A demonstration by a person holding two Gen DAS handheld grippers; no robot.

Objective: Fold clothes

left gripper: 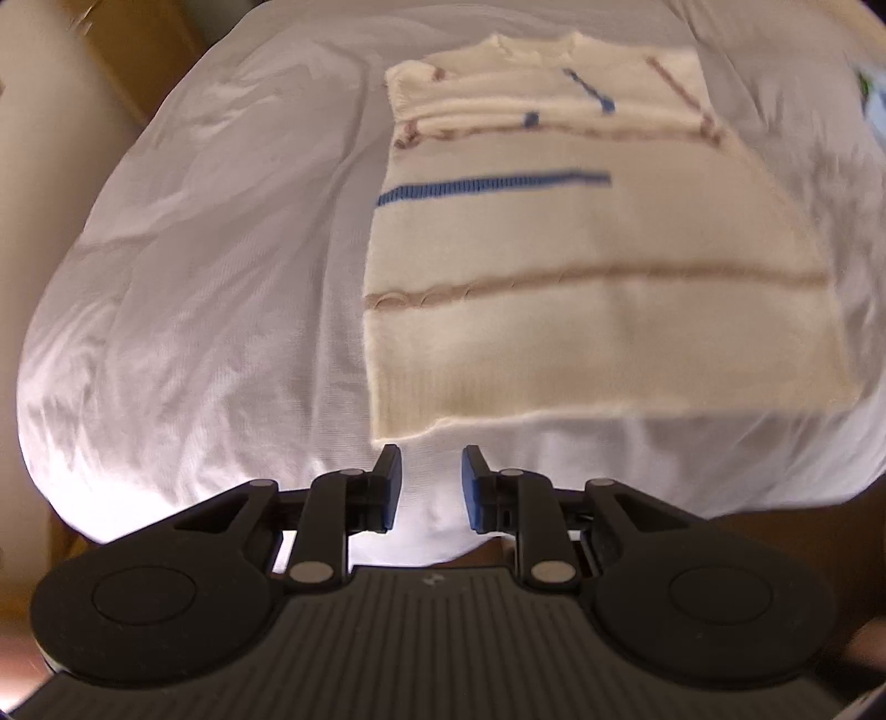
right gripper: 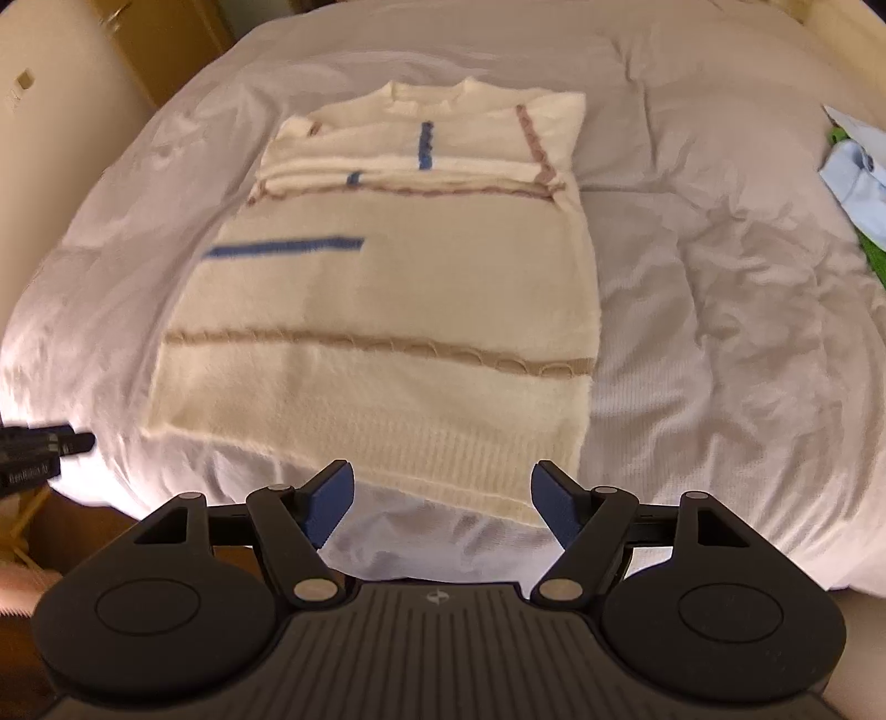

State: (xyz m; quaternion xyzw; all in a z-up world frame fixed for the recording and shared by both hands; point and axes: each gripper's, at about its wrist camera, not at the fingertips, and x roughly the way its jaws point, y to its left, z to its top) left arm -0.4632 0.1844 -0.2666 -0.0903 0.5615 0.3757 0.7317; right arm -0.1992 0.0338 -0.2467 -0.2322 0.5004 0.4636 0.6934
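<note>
A cream knit sweater [left gripper: 598,232] with blue and tan stripes lies flat on the white bed, collar at the far end, both sleeves folded in across the chest. It also shows in the right wrist view [right gripper: 387,310]. My left gripper [left gripper: 431,459] is open and empty, just short of the sweater's near-left hem corner. My right gripper [right gripper: 442,476] is open and empty, its fingers just over the near-right part of the hem. The left gripper's tip [right gripper: 50,446] shows at the left edge of the right wrist view.
The white bed sheet [left gripper: 210,266] is wrinkled around the sweater. Light blue and green clothes [right gripper: 861,183] lie at the bed's right edge. A wooden cabinet [right gripper: 166,39] stands at the far left. The bed's near edge drops off below the grippers.
</note>
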